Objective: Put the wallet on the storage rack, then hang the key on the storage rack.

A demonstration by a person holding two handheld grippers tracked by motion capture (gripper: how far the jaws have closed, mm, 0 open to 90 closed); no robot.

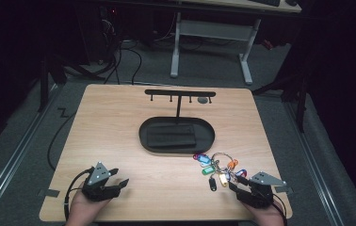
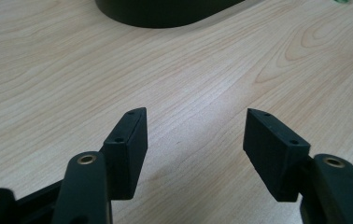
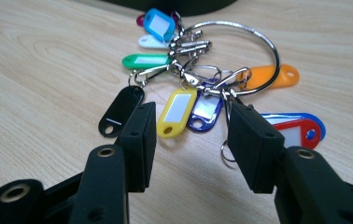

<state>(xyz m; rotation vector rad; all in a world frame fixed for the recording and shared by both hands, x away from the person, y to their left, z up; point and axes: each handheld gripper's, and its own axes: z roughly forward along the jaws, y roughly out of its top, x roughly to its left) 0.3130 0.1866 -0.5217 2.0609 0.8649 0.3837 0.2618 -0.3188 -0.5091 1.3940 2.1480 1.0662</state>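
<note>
Coloured key tags (image 3: 198, 88), right hand-held gripper (image 3: 188, 130) open

Black oval tray (image 1: 143, 136), hook stand (image 1: 180, 93) on table (image 1: 110, 117).

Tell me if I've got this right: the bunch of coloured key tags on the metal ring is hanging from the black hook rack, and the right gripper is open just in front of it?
Not quite. The bunch of key tags lies flat on the wooden table, near the oval tray, not on the hook rack; the high view shows this. The right gripper is indeed open just in front of it.
</note>
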